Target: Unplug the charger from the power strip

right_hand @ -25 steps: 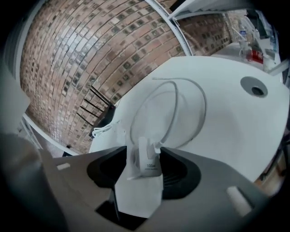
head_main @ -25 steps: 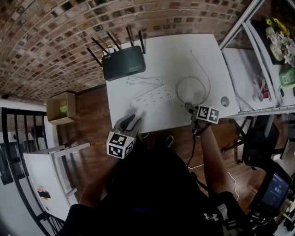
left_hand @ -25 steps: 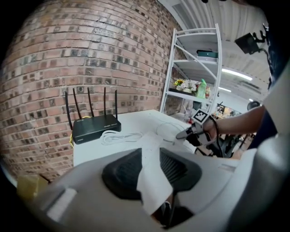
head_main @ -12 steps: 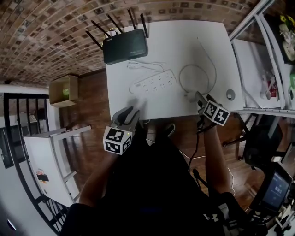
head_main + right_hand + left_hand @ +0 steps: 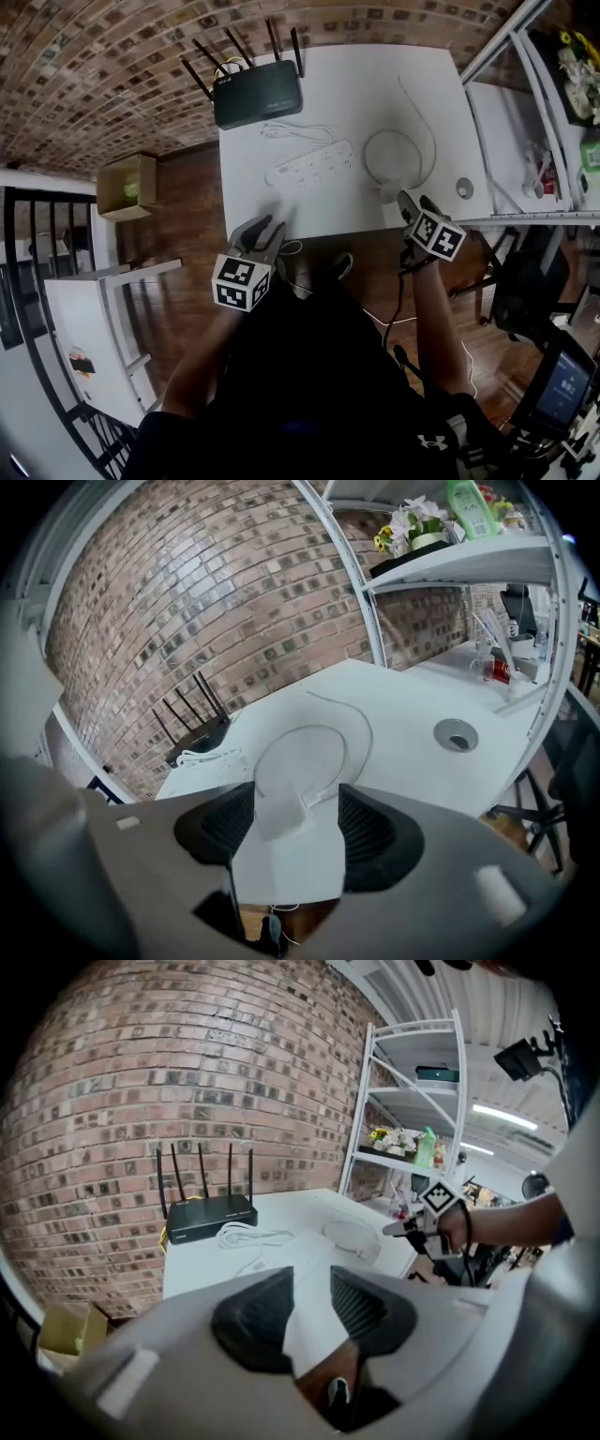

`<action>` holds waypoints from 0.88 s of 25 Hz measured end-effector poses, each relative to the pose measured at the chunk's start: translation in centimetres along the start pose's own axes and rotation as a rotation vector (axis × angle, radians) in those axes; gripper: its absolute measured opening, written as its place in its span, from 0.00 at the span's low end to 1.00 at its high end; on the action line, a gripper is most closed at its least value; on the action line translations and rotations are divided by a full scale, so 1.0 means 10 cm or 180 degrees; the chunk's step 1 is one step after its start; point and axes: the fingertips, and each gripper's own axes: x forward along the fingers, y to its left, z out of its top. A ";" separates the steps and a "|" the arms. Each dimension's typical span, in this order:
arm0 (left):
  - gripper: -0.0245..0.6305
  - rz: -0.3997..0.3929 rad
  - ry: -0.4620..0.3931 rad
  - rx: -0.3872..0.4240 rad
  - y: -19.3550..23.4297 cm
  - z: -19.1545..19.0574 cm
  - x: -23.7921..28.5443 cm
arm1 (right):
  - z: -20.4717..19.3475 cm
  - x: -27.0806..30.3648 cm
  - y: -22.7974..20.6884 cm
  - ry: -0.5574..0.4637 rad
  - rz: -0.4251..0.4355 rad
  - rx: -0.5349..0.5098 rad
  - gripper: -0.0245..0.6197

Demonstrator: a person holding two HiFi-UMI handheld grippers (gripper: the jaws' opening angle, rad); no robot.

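Note:
The white power strip [image 5: 311, 162] lies mid-table with no plug in it that I can see. The white charger [image 5: 281, 810] lies flat on the table at the near end of its looped cable [image 5: 394, 157], apart from the strip. My right gripper [image 5: 415, 202] hovers just above and behind the charger [image 5: 387, 194]. Its jaws are wide and closing, and the charger shows between them without touching the pads. My left gripper [image 5: 265, 228] hangs at the table's near edge, jaws parted and empty. The left gripper view shows the pads [image 5: 253, 1316] with only table behind them.
A black router [image 5: 258, 94] with antennas stands at the table's [image 5: 328, 211] far left, a coiled white cord [image 5: 295, 133] in front of it. A round cable hole [image 5: 464, 187] sits near the right edge. White shelving [image 5: 525, 141] stands to the right, a cardboard box [image 5: 127, 186] on the floor to the left.
My right gripper has drawn back and up from the charger toward the table's near edge, and its jaws have spread wider. The charger stays on the table. The left gripper has barely moved.

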 end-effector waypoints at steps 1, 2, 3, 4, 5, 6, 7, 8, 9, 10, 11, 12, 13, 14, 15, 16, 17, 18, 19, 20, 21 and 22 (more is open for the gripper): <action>0.22 -0.0048 -0.0031 0.0011 -0.01 0.00 0.01 | 0.00 -0.06 0.03 -0.0022 -0.0019 -0.0024 0.48; 0.22 -0.0099 -0.0064 0.0022 -0.01 0.01 0.01 | 0.00 -0.12 0.06 -0.0045 -0.0031 -0.0056 0.47; 0.22 -0.0151 -0.0097 0.0031 -0.02 0.01 0.00 | -0.01 -0.18 0.11 -0.0073 -0.0033 -0.0090 0.43; 0.22 -0.0207 -0.0130 0.0042 -0.03 0.01 -0.01 | -0.02 -0.25 0.16 -0.0109 -0.0026 -0.0117 0.32; 0.22 -0.0268 -0.0160 0.0059 -0.04 0.00 -0.04 | -0.03 -0.32 0.22 -0.0154 -0.0016 -0.0131 0.19; 0.22 -0.0331 -0.0188 0.0082 -0.06 0.00 -0.08 | -0.04 -0.38 0.28 -0.0201 -0.0011 -0.0136 0.13; 0.22 -0.0393 -0.0216 0.0106 -0.08 -0.01 -0.12 | -0.05 -0.45 0.35 -0.0244 -0.0020 -0.0143 0.12; 0.22 -0.0449 -0.0250 0.0126 -0.09 -0.02 -0.18 | -0.07 -0.52 0.41 -0.0280 -0.0045 -0.0157 0.12; 0.22 -0.0495 -0.0286 0.0138 -0.09 -0.03 -0.26 | -0.09 -0.60 0.48 -0.0312 -0.0076 -0.0181 0.11; 0.22 -0.0529 -0.0322 0.0147 -0.06 -0.05 -0.34 | -0.12 -0.67 0.57 -0.0348 -0.0101 -0.0216 0.09; 0.22 -0.0551 -0.0354 0.0153 -0.03 -0.07 -0.42 | -0.13 -0.74 0.68 -0.0396 -0.0118 -0.0269 0.09; 0.22 -0.0563 -0.0382 0.0156 0.03 -0.09 -0.50 | -0.13 -0.81 0.80 -0.0465 -0.0133 -0.0345 0.07; 0.22 -0.0570 -0.0406 0.0152 0.09 -0.11 -0.57 | -0.11 -0.88 0.94 -0.0550 -0.0145 -0.0443 0.06; 0.22 -0.0577 -0.0427 0.0141 0.14 -0.14 -0.63 | -0.09 -0.95 1.08 -0.0639 -0.0151 -0.0556 0.05; 0.21 -0.0585 -0.0446 0.0127 0.19 -0.16 -0.70 | -0.08 -1.01 1.23 -0.0723 -0.0149 -0.0677 0.05; 0.20 -0.0594 -0.0467 0.0116 0.24 -0.18 -0.76 | -0.07 -1.07 1.37 -0.0801 -0.0144 -0.0795 0.05; 0.20 -0.0604 -0.0487 0.0110 0.27 -0.19 -0.81 | -0.08 -1.12 1.51 -0.0874 -0.0139 -0.0902 0.05; 0.19 -0.0616 -0.0506 0.0105 0.30 -0.20 -0.86 | -0.08 -1.17 1.63 -0.0941 -0.0133 -0.0990 0.05; 0.19 -0.0629 -0.0524 0.0103 0.33 -0.20 -0.91 | -0.08 -1.22 1.76 -0.1001 -0.0120 -0.1056 0.05; 0.19 -0.0639 -0.0542 0.0110 0.35 -0.19 -0.95 | -0.09 -1.26 1.86 -0.1057 -0.0102 -0.1101 0.05; 0.18 -0.0643 -0.0562 0.0125 0.36 -0.18 -0.98 | -0.08 -1.29 1.96 -0.1111 -0.0079 -0.1130 0.05; 0.18 -0.0640 -0.0584 0.0143 0.36 -0.16 -1.00 | -0.07 -1.33 2.03 -0.1163 -0.0054 -0.1150 0.05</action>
